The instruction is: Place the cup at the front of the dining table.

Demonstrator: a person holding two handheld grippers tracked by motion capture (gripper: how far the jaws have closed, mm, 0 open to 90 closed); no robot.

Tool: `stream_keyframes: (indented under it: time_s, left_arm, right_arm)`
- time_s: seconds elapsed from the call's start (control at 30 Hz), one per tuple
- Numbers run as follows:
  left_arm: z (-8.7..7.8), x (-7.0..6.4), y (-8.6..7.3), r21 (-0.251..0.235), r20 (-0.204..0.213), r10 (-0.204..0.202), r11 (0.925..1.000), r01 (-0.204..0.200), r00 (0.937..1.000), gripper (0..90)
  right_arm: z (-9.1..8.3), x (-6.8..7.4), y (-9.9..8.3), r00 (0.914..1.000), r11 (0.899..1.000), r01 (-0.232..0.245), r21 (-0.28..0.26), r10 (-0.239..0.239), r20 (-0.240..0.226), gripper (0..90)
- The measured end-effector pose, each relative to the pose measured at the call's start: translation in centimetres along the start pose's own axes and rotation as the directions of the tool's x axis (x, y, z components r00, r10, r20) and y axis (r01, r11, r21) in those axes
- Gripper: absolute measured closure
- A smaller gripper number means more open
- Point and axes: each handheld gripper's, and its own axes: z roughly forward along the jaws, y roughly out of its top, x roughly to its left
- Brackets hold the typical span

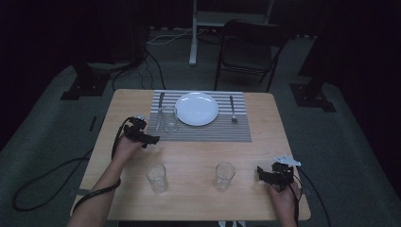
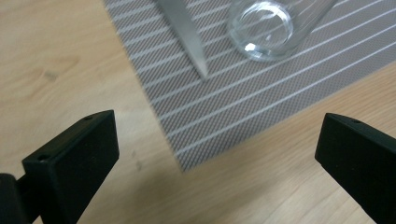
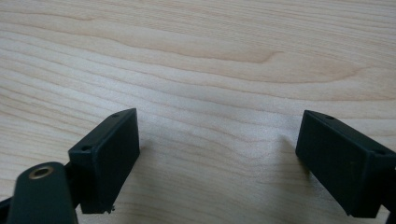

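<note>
Right gripper (image 1: 263,174): it rested low at the near right of the table (image 1: 265,142), jaws spread wide with nothing between them; its own view gave bare wood grain.

Near glasses: two clear tumblers stood toward the front edge, the left glass (image 1: 156,177) and the right glass (image 1: 224,176), well apart from each other, the right one near the right gripper but not touched.

Left gripper (image 1: 152,139): held above the wood just off the near left corner of the placemat (image 1: 208,132), jaws wide and empty, pointed toward the mat.

Glass on the mat (image 1: 169,119): upright on the striped placemat, just left of the plate (image 1: 196,108) and beside the knife (image 1: 160,110); this was the thing nearest the left gripper (nearest, yet clear of it).

Step in hand: I judged a place setting under way, with the left gripper either closing on that glass or freshly parted from it; I could not tell which.

Next move: if a grasp, the jaws would need to go forward and straddle the glass without knocking the knife.

Left gripper view: it showed the glass base (image 2: 260,29) and the knife tip (image 2: 198,56) close together on the weave, a nearness the high view blurred.

High view: it alone laid out the fork (image 1: 232,109) right of the plate, and a chair (image 1: 250,49) beyond the table.
</note>
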Motion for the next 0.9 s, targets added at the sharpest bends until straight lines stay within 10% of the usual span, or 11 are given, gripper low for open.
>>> stream_keyframes:
  time_s: [0.37, 0.9]
  left_arm:
    - [-1.7, 1.5, -3.0, -0.044, -0.109, -0.056, 0.9977, 0.052, 0.9924, 0.1]
    - [-3.1, 2.3, -7.2, -0.077, -0.144, -0.099, 0.9931, 0.088, 0.9847, 0.1]
  right_arm:
    - [0.0, 0.0, 0.0, 1.0, 1.0, 0.0, 0.0, 0.0, 0.0, 13.2]
    - [0.0, 0.0, 0.0, 1.0, 1.0, 0.0, 0.0, 0.0, 0.0, 13.2]
